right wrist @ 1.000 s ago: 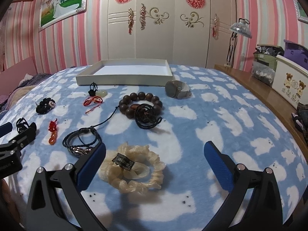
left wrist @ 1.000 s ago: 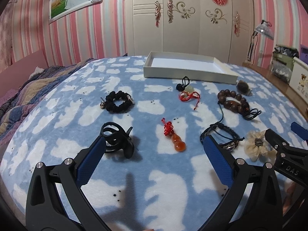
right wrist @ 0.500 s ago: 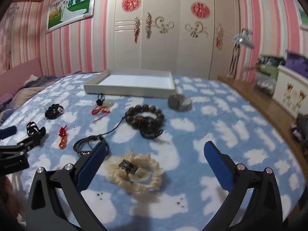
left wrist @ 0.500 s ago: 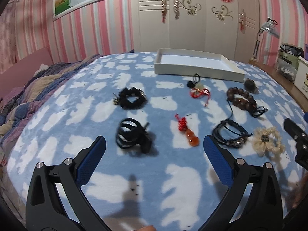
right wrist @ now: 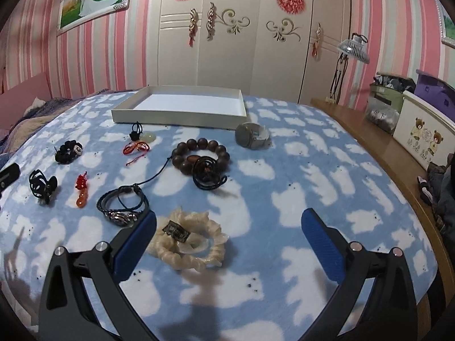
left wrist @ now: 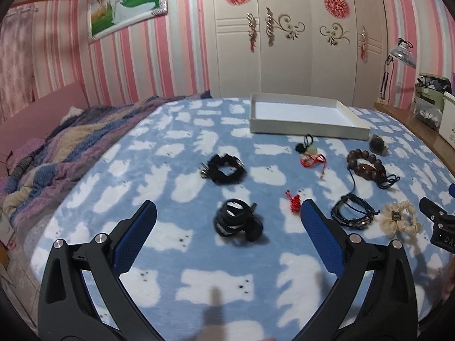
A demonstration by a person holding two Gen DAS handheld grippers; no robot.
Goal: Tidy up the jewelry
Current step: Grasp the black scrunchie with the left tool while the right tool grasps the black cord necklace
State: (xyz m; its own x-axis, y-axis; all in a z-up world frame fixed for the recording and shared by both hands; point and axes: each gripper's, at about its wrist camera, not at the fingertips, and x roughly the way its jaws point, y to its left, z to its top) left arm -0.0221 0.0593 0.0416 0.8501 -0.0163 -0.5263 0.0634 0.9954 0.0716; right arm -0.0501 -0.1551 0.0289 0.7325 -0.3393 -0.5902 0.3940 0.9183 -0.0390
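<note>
Orange pendant point(left wrist: 295, 203) half hidden — left gripper point(left wrist: 227, 216) finger

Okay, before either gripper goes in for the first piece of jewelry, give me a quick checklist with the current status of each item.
1. Left gripper open: ok, fingers spread wide with nothing between them.
2. Right gripper open: ok, also holding nothing.
3. White tray ready to receive: ok, its visible inside looks bare.
4. Black hair claw lined up with the left gripper: ok, it lies between the fingers' line of sight, though blurred.
5. Cream scrunchie lined up with the right gripper: not ok, it sits against the left finger rather than centred.
6. Leather bracelet clear of the scrunchie: cannot tell, the finger hides the gap.
</note>
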